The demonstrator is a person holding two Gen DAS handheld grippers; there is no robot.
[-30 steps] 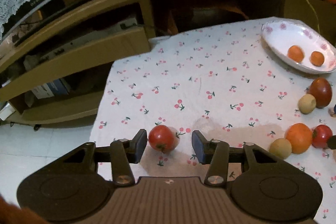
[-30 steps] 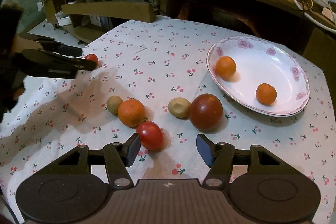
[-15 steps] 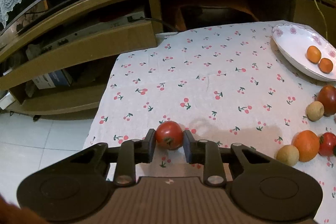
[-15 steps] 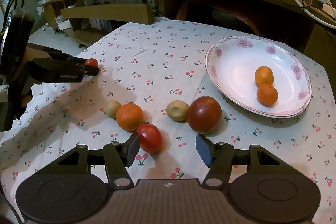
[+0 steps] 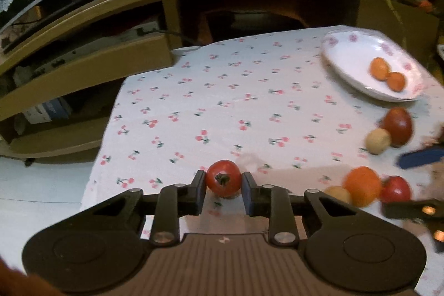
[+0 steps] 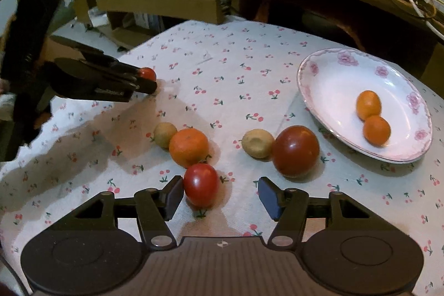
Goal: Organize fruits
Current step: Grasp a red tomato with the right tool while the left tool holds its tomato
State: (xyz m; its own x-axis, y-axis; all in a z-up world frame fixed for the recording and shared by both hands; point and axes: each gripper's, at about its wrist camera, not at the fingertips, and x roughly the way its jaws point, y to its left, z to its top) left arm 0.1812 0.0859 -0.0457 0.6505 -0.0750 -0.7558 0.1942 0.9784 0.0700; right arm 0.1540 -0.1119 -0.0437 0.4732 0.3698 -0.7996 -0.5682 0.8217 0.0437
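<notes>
Two small oranges (image 6: 371, 117) lie touching in the flowered plate (image 6: 327, 79); count those as sorted. Six fruits are left on the cherry-print cloth (image 5: 249, 90). Your left gripper (image 5: 223, 192) is clamped on a small tomato (image 5: 223, 181) near the cloth's edge, well apart from the plate. Your right gripper (image 6: 220, 197) stands open, a second tomato (image 6: 201, 184) just beside its left finger, not pinched. Loose between them and the plate: a large orange (image 6: 188, 147), two pale fruits (image 6: 257, 143), a dark red tomato (image 6: 295, 150). Judged early in the task.
</notes>
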